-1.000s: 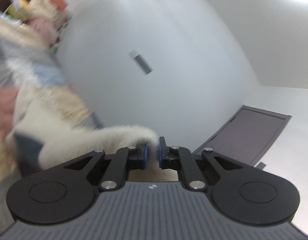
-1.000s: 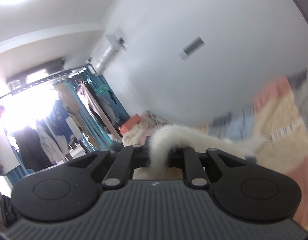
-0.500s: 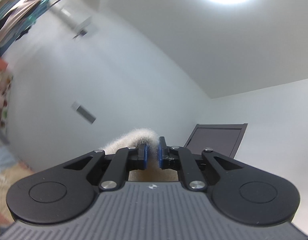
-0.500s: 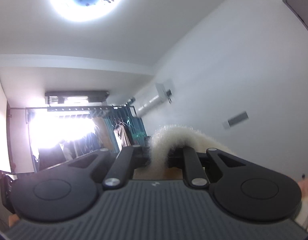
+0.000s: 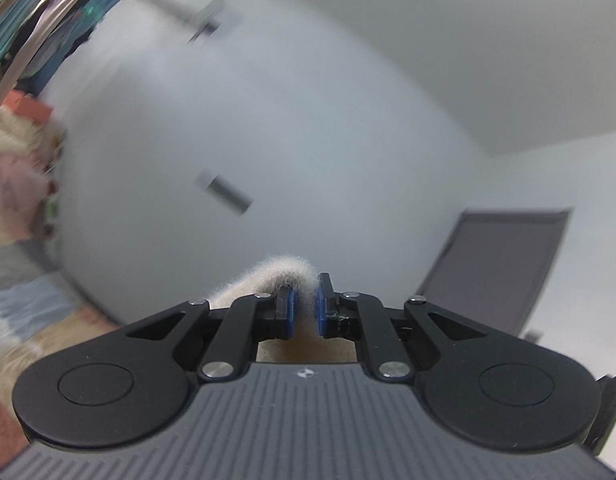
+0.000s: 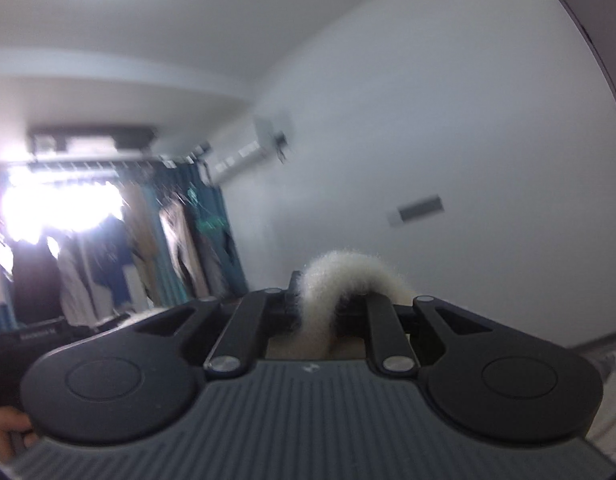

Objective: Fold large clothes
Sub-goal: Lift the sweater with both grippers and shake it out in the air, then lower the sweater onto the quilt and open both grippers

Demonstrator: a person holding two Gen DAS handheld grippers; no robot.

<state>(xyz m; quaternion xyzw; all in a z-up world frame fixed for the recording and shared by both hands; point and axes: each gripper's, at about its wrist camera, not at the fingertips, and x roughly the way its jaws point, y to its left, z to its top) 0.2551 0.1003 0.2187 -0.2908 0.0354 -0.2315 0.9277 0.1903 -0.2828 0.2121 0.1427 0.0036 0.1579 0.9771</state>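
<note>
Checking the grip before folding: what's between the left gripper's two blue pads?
A fold of fuzzy cream garment, pinched in the left gripper; the left wrist view shows it.

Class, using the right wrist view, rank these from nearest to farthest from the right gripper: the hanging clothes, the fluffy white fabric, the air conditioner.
1. Fluffy white fabric: clamped in the right gripper.
2. Hanging clothes: left, across the room.
3. Air conditioner: high on the wall, apparently slightly beyond the clothes; a close call.
</note>
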